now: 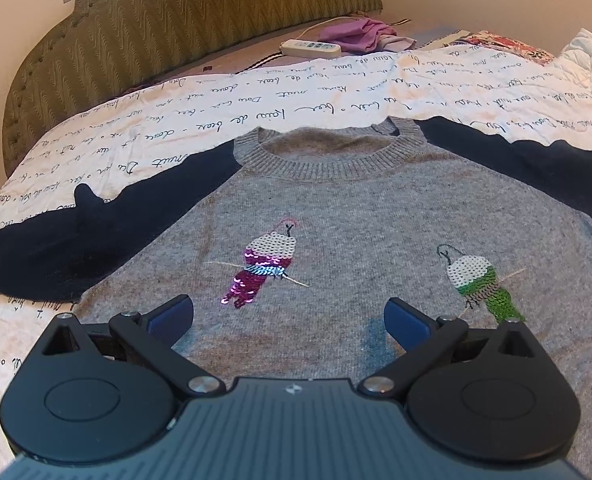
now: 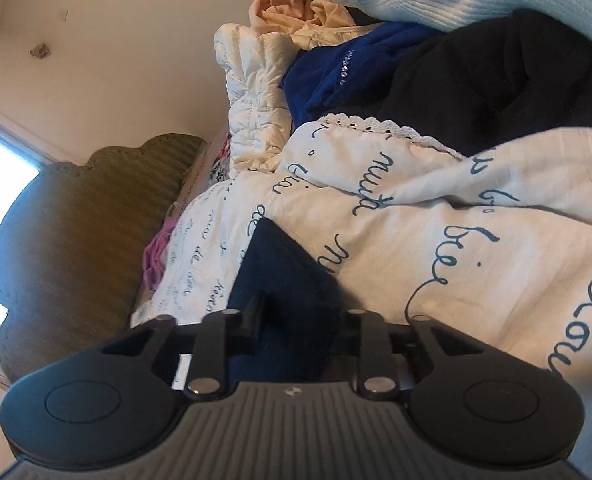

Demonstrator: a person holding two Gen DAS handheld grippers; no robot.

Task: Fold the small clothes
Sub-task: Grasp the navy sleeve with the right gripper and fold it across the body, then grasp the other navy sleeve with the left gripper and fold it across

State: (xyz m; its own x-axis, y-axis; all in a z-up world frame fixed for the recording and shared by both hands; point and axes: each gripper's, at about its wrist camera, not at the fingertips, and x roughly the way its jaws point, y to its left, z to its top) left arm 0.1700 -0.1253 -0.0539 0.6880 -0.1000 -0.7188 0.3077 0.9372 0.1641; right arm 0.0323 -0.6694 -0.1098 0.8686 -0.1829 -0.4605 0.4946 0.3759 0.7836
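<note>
Your left tool (image 1: 289,312) stands wide, its two blue pads apart and holding nothing, and it hovers above the near part of one grey sweater (image 1: 376,216). The sweater lies flat on the bed, front side up, neck toward the far end. It has two dark navy sleeves: the left sleeve (image 1: 76,240) and the right sleeve (image 1: 528,168) are both spread outward. On the chest you see two sequin birds, one pink (image 1: 264,266) on the left and one green (image 1: 482,280) on the right.

Your right tool (image 2: 292,316) is narrow and grips a piece of dark navy fabric (image 2: 284,276), which looks like a sleeve of the sweater; its fingertips are hidden in the cloth.

The bed carries one white cover (image 1: 216,120) with handwritten script. At the far end there is one green padded headboard (image 1: 156,28), one white power strip (image 1: 310,47) and one purple cloth (image 1: 360,34). In the right wrist view a pile of clothes (image 2: 436,40) lies beyond the cover.
</note>
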